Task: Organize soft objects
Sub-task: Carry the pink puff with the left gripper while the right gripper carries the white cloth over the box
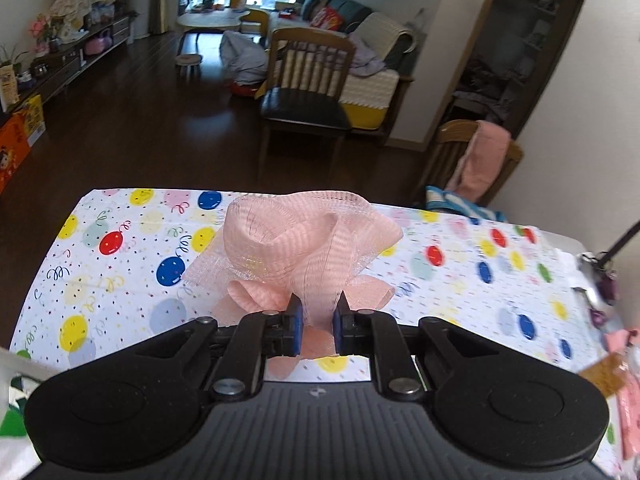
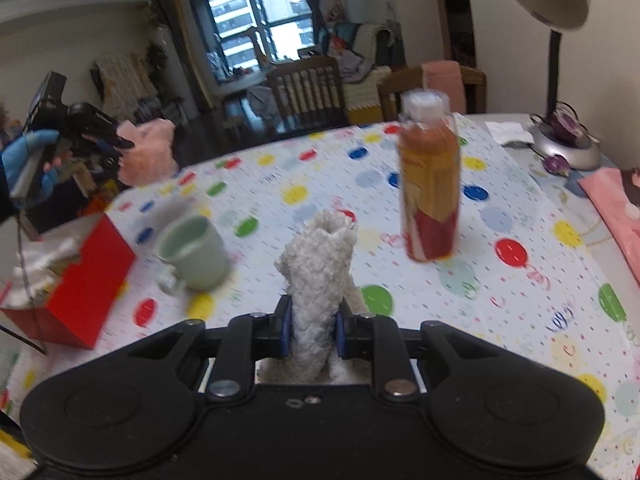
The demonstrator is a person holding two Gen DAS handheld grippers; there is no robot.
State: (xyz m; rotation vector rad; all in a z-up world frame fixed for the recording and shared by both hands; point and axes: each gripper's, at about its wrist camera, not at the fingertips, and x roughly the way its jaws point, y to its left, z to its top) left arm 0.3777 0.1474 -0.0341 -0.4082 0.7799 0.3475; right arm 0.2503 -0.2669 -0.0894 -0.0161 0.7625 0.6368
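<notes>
Your left gripper [image 1: 317,316] is clamped on the pink mesh bath pouf [image 1: 308,248], pinching its gathered stem between the blue pads while the loose frills bloom out ahead, over the balloon-print tablecloth [image 1: 120,280]. From the right wrist view the same pouf appears well off to the left, beyond the table edge rather than above it. Your right gripper [image 2: 311,322] is closed on a white fluffy cloth [image 2: 320,268], rolled or bunched so that it stands up between the fingers, with more of it hanging below the jaws.

The risks come from what is near the right hand. A green mug [image 2: 194,254] stands just left of the cloth and a tall drink bottle [image 2: 430,184] just right of it (the bottle looks top-heavy and is blurred, so its exact stance is hard to judge). A sideways sweep with the dangling cloth could catch either one, tipping the bottle or dragging the mug. The red box [image 2: 76,280] at the left edge, with pale soft material in it, may be where things go; I cannot tell for sure. Reaching it means passing the mug closely.

On the left, the mesh is slippery and only its stem is gripped: a quick swing could let it slide out, or snag a frill on the pads
</notes>
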